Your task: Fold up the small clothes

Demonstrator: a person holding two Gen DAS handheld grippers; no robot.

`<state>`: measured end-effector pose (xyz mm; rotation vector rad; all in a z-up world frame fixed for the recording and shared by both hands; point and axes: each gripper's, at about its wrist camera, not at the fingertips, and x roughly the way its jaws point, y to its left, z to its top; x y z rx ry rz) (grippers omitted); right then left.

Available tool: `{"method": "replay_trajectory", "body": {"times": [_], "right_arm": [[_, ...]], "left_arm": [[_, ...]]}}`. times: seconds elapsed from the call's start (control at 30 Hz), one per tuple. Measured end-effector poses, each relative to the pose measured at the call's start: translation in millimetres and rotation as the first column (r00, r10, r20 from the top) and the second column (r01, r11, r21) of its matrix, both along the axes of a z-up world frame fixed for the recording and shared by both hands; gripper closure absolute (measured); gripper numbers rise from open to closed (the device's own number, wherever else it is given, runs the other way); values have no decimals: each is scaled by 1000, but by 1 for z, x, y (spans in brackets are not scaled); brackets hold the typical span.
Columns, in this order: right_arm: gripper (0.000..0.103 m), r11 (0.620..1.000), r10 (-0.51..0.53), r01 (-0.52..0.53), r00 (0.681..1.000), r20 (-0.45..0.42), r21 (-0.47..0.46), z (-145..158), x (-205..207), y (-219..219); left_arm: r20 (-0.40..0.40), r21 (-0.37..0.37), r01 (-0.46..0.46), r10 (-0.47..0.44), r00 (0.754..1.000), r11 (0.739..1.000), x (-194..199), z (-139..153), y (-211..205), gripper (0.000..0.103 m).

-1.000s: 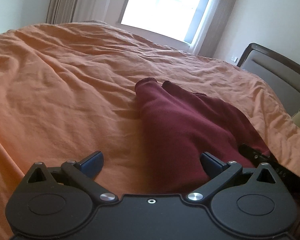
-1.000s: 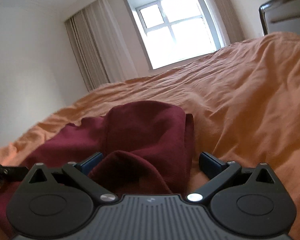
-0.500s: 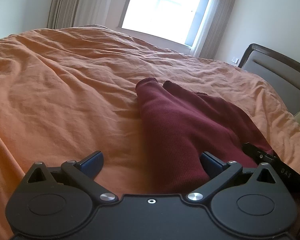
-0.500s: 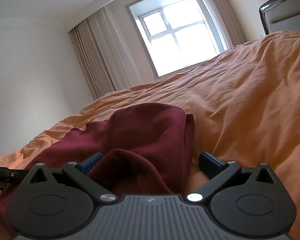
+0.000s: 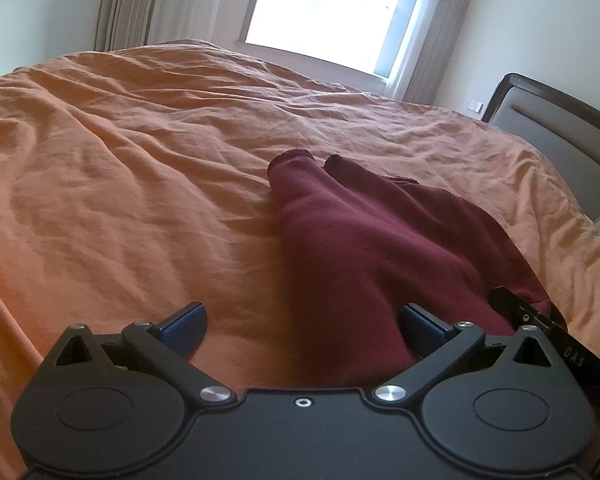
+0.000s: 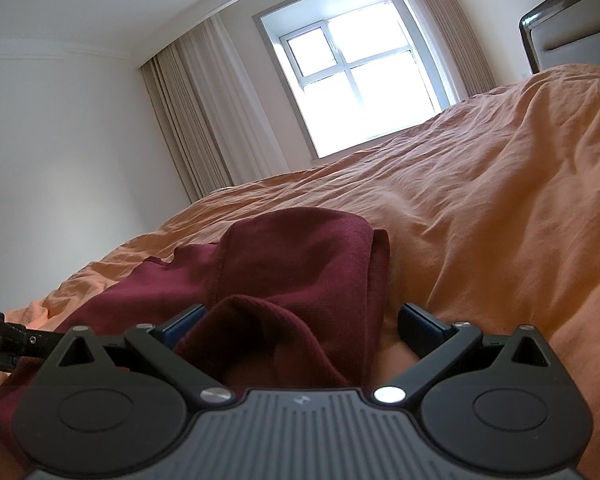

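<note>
A dark red knit garment (image 5: 364, 240) lies on the orange bedcover (image 5: 140, 168), its two cuffs pointing toward the window. My left gripper (image 5: 302, 322) is open low over the bed, with the garment's near edge between its fingers and the right finger (image 5: 420, 320) against the cloth. In the right wrist view the same garment (image 6: 300, 256) is bunched into a fold. My right gripper (image 6: 300, 320) is open around that raised fold. The right gripper's black body (image 5: 540, 320) shows at the lower right of the left wrist view.
The orange bedcover (image 6: 500, 200) is wrinkled and spreads widely to the left and far side. A grey padded headboard (image 5: 560, 136) stands at the right. A bright window (image 6: 360, 80) with curtains fills the far wall.
Both cameras have tilted upward a little, showing more wall and window. The garment and both open grippers keep about the same places.
</note>
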<state>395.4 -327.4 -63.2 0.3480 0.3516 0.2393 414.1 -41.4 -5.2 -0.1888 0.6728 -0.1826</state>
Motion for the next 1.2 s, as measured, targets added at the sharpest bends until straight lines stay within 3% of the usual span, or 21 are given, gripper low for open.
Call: {"method": "replay_trajectory", "body": {"times": [0.73, 0.83, 0.93, 1.0, 1.13, 1.2], "right_arm": [[1, 1000, -8, 8, 1000, 7, -23, 1, 0, 5], [5, 999, -6, 6, 1000, 6, -37, 3, -2, 7], [18, 998, 19, -20, 1000, -22, -62, 12, 0, 11], [28, 996, 31, -34, 999, -37, -81, 19, -1, 15], [43, 991, 29, -36, 998, -60, -126, 31, -3, 27], [60, 987, 35, -45, 997, -65, -151, 38, -4, 33]], "left_arm": [[-58, 1, 40, -39, 998, 999, 14, 5, -3, 0], [-60, 0, 52, -51, 997, 999, 16, 6, -5, 2], [-57, -9, 91, -92, 994, 996, 18, 8, -7, 16], [-55, -23, 113, -114, 992, 993, 18, 11, -8, 33], [-40, 11, 137, -136, 990, 991, 16, 18, -16, 48], [-28, 35, 151, -150, 988, 988, 15, 21, -19, 62]]}}
